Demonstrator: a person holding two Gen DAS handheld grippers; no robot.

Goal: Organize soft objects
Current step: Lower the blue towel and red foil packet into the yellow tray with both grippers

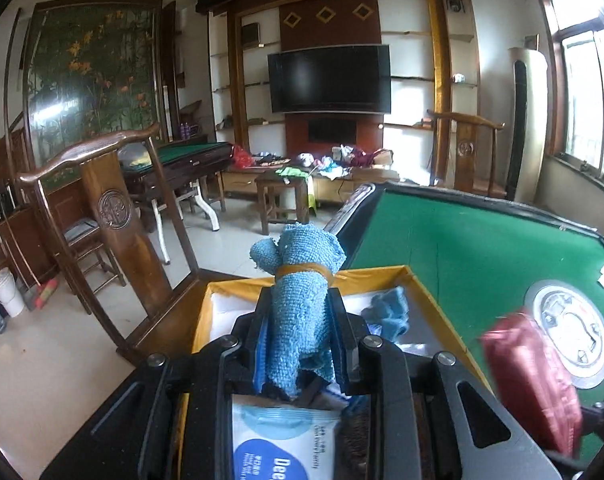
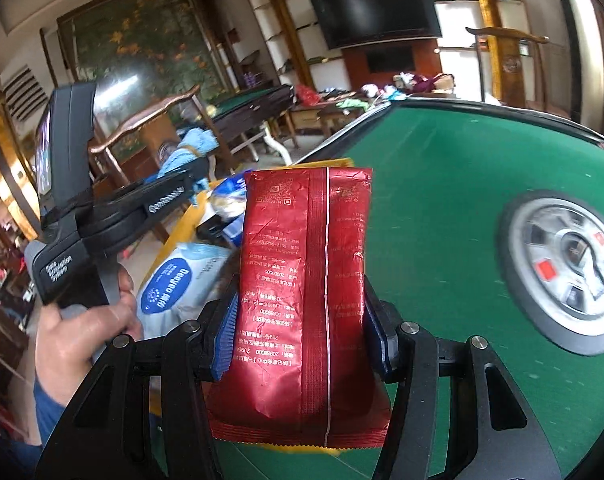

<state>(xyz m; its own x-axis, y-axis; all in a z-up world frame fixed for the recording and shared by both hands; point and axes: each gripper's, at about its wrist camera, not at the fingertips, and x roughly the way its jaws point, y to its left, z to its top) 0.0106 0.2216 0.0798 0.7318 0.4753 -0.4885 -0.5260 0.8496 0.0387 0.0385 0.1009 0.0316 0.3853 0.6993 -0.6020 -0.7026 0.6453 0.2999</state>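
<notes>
My left gripper (image 1: 300, 332) is shut on a rolled blue towel (image 1: 298, 300) bound with a tan band, held above a yellow-rimmed box (image 1: 382, 271). The box holds another blue cloth (image 1: 390, 312) and a white-and-blue wipes pack (image 1: 278, 440). My right gripper (image 2: 302, 320) is shut on a red foil packet (image 2: 306, 292), held upright over the green table. The packet shows blurred at the right in the left wrist view (image 1: 534, 380). The left gripper with its towel (image 2: 186, 152) and the wipes pack (image 2: 178, 280) show in the right wrist view.
The green felt mahjong table (image 1: 482, 240) has a round metal centre hub (image 1: 570, 332). A wooden chair (image 1: 102, 208) stands left of the box. Another chair (image 1: 466, 148) stands behind the table. A second table, stool and TV wall lie farther back.
</notes>
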